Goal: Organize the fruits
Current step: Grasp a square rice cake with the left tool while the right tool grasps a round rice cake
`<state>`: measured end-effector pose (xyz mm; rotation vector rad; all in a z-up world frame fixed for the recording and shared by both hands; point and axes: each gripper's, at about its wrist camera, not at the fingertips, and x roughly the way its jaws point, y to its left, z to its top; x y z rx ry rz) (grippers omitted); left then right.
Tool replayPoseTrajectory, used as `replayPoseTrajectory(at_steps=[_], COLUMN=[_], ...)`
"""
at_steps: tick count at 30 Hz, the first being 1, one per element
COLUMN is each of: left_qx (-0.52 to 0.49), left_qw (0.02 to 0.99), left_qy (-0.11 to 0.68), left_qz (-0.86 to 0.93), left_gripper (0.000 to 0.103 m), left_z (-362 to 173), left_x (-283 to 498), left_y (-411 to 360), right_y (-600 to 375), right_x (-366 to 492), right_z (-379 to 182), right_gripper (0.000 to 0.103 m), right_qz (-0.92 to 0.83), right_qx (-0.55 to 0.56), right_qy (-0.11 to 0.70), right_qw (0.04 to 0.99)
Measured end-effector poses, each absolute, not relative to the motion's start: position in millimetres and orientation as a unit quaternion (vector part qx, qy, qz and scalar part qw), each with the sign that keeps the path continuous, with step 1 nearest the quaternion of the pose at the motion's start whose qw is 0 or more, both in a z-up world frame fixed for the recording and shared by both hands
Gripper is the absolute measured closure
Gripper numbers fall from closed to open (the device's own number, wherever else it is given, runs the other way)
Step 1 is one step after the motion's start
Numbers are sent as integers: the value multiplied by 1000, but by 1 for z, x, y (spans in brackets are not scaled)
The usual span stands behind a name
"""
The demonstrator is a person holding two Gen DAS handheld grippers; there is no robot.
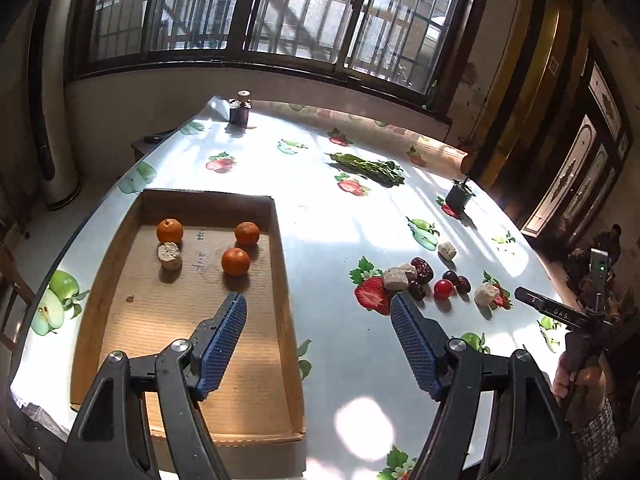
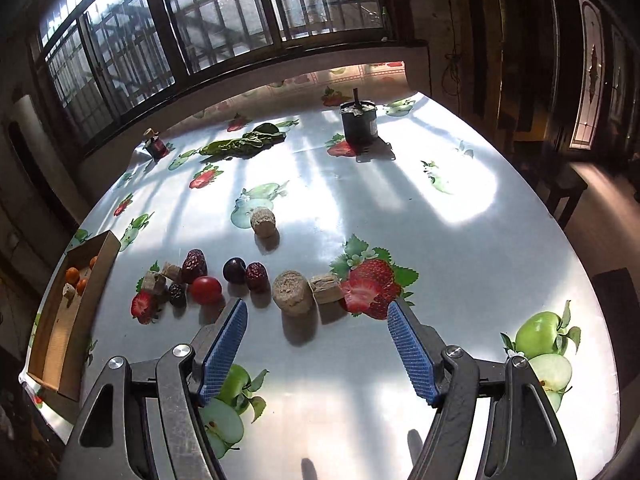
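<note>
My left gripper [image 1: 318,306] hangs with its jaws spread wide and nothing between the blue pads — one pad over the cardboard tray [image 1: 286,276], the other over bare cloth beside the tray's right wall. My right gripper [image 2: 316,312] is likewise wide apart and empty, above the table just short of a cork-like cylinder [image 2: 292,292] and a smaller tan block [image 2: 326,288] touching it. There is free tabletop under and to the right of those jaws. The table [image 2: 400,208] wears a glossy white cloth printed with strawberries and apples, sun-striped from the barred window [image 2: 224,20] behind. In the tray lie three oranges [image 1: 236,261] and one tan cylinder [image 1: 170,255], well spaced. On the cloth, left of my right gripper, the loose fruit clusters closely — a red tomato [image 2: 205,290], a dark plum [image 2: 234,270], wrinkled red dates [image 2: 194,265].
</note>
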<state>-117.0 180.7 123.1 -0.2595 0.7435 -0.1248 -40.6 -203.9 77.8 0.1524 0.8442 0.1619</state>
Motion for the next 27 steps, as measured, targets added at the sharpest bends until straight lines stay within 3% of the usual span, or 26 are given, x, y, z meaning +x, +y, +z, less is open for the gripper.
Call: replayPoseTrajectory(at_steps=[6, 8, 10, 11, 21, 24, 27], left_qx=[-182, -178, -167, -162, -149, -135, -127], left_qw=[879, 873, 872, 872, 874, 875, 881], left_qy=[425, 443, 449, 452, 447, 443, 435], left_qz=[-118, -101, -100, -96, -120, -140, -132], left_gripper=[29, 38, 56, 58, 58, 70, 70], left_z=[76, 58, 45, 39, 15, 15, 16], left_x=[-43, -22, -6, -1, 32, 30, 26], left_y=[117, 105, 95, 93, 85, 82, 83], right_y=[-186, -184, -181, -181, -224, -229, -230], right_x=[-10, 0, 6, 7, 23, 25, 29], right_z=[75, 79, 81, 82, 55, 52, 46], right_gripper=[27, 27, 27, 27, 27, 27, 27], right_qz=[107, 122, 127, 129, 102, 89, 91], right_qx=[86, 101, 108, 108, 153, 157, 167], right_qy=[399, 388, 374, 367, 382, 386, 395], right_qw=[906, 908, 912, 915, 906, 905, 899])
